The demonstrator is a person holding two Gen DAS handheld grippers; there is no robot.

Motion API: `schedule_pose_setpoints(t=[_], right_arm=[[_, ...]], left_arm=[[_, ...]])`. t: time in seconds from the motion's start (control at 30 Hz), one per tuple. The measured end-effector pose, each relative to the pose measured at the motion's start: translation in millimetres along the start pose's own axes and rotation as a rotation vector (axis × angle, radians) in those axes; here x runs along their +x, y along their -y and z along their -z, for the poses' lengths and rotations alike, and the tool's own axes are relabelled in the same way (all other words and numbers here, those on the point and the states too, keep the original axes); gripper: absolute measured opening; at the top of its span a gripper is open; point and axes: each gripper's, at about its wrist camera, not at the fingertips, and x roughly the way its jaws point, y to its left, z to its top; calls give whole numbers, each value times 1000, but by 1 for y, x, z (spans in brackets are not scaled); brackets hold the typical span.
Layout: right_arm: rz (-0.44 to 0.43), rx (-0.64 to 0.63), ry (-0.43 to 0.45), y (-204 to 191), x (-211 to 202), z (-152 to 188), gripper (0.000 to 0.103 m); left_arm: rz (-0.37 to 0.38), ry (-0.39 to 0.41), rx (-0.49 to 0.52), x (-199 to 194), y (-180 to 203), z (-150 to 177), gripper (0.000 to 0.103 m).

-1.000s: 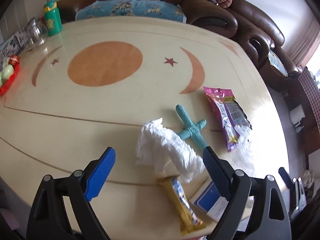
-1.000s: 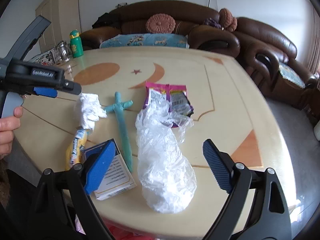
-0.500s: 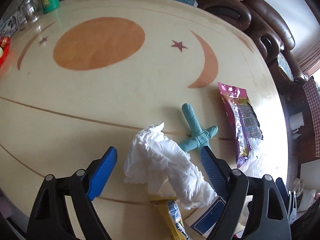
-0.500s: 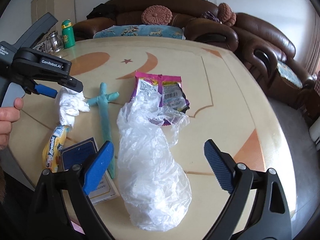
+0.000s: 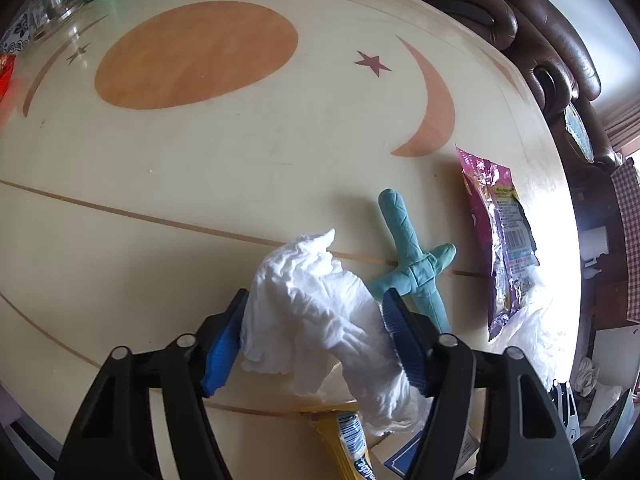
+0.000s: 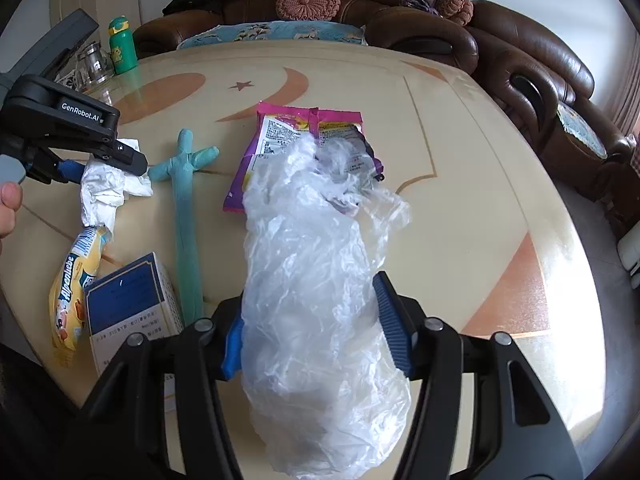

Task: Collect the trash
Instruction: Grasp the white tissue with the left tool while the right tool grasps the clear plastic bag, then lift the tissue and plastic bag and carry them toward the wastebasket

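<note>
My left gripper (image 5: 312,336) has its blue pads closed against both sides of a crumpled white tissue (image 5: 316,316) on the table; it also shows in the right wrist view (image 6: 102,188). My right gripper (image 6: 316,320) has its pads closed against a clear plastic bag (image 6: 316,312). A purple snack wrapper (image 6: 308,136) lies partly under the bag's far end. A yellow candy wrapper (image 6: 74,284) and a blue-and-white small box (image 6: 128,304) lie near the table's front edge.
A teal plush cross-shaped toy (image 6: 186,200) lies between tissue and bag. A green bottle (image 6: 122,46) and a glass jar (image 6: 94,64) stand at the far left of the cream table (image 6: 460,152). Brown sofas (image 6: 520,64) surround the table.
Both grippers moved forward and closed: the left one around the tissue, the right one around the plastic bag. Both were wide open a second ago.
</note>
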Motion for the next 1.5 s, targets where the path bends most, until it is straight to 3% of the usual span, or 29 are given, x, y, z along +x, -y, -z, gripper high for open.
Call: schedule_pose_setpoints(t=[0.23, 0.47, 1.03, 1.5], right_arm=[[20, -18, 21, -6, -4, -1, 32], [20, -18, 44, -6, -8, -1, 23], [16, -9, 155, -8, -45, -11, 21], [25, -63, 269, -38, -129, -12, 21]], left_arm=[[19, -19, -13, -3, -9, -4, 38], [30, 7, -14, -13, -15, -6, 26], [-40, 168, 89, -71, -6, 10, 25], [-31, 280, 202, -150, 6, 93, 25]])
